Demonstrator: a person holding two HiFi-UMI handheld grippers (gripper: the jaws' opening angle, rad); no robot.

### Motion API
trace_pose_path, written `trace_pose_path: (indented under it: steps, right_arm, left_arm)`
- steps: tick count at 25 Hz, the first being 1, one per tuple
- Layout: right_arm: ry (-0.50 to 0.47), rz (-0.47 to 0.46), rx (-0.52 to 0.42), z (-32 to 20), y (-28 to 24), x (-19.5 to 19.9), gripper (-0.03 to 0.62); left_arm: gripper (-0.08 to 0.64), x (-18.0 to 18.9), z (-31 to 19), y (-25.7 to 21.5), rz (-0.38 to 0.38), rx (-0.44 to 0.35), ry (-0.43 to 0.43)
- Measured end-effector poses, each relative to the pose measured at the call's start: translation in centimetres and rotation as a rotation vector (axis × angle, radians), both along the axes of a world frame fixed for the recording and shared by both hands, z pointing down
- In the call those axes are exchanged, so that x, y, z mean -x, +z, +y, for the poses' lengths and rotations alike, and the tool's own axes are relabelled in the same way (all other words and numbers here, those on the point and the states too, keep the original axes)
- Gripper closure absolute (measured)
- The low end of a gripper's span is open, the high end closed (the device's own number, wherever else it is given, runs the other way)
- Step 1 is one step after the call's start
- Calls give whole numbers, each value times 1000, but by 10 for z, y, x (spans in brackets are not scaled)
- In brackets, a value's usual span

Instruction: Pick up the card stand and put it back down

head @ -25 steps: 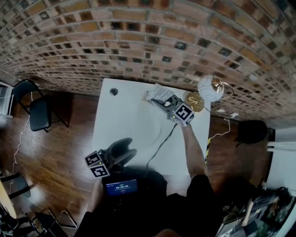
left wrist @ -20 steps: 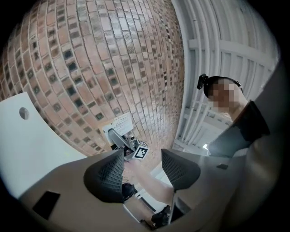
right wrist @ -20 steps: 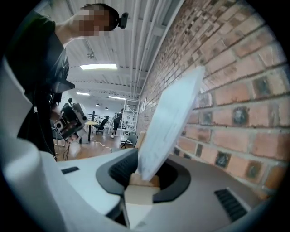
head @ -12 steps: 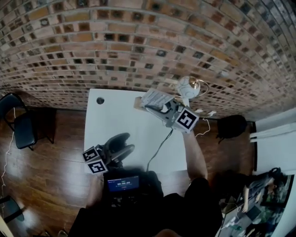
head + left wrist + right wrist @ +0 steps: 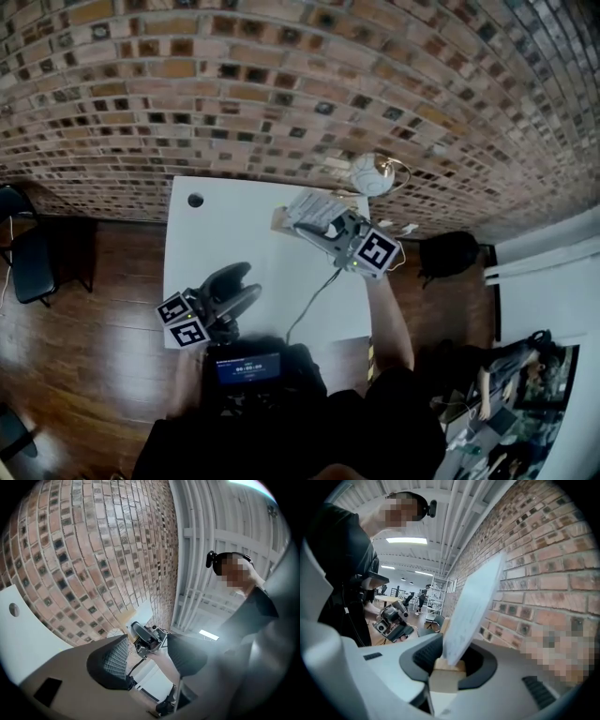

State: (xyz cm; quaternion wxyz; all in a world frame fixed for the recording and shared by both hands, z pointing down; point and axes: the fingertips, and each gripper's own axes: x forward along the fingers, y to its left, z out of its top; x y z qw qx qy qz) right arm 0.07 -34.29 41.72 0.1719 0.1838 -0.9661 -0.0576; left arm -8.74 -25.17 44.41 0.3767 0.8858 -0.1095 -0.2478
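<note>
Card stand (image 5: 473, 606): wooden base pinched in right gripper (image 5: 451, 658), apparently raised off table (image 5: 216, 234) at 1 o'clock, likely awaiting set-down. Left gripper (image 5: 147, 660): 7 o'clock, jaws apart, empty, idle.

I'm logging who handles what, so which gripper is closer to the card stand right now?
Right. The right gripper is clamped on the wooden base of the card stand. The left gripper is open and empty near the front edge of the table, well apart from the stand.
</note>
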Motion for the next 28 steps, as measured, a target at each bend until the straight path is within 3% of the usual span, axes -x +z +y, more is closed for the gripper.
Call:
trace_pose_path:
  steps: [9, 17, 21, 28]
  right_arm:
    - [105, 18, 59, 48, 13, -8, 485]
    - [185, -38, 112, 88, 41, -42, 489]
    - [156, -88, 126, 101, 69, -56, 491]
    - [46, -90, 180, 136, 121, -83, 492]
  left_arm:
    - [305, 22, 12, 14, 61, 38, 20]
    - [305, 20, 29, 21, 30, 38, 9]
    - [305, 18, 45, 23, -10, 47, -49]
    - [306, -30, 89, 27, -89, 107, -122]
